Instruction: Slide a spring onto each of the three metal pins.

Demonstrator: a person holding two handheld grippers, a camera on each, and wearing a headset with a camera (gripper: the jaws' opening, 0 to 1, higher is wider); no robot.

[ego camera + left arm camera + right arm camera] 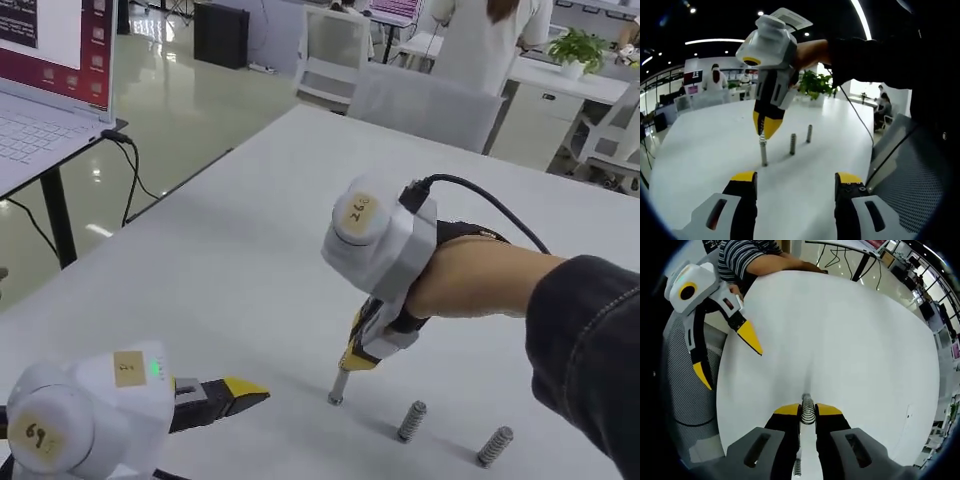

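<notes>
1. A spring (808, 404) is pinched by the right gripper (808, 411) fingers on a pin (337, 386), whose top is hidden.
2. The left gripper (795, 181) fingers are spread, at 9 o'clock of the pin.
3. Two sprung pins (411, 421) are seen at 4 o'clock on the surface (250, 250).

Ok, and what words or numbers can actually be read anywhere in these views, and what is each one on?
"260": on the top sticker of the right gripper.
"69": on the round-end sticker of the left gripper.
Square sticker on the left gripper: a mark, too blurred to read.
Laptop screen: lines of text, too small to read.
</notes>
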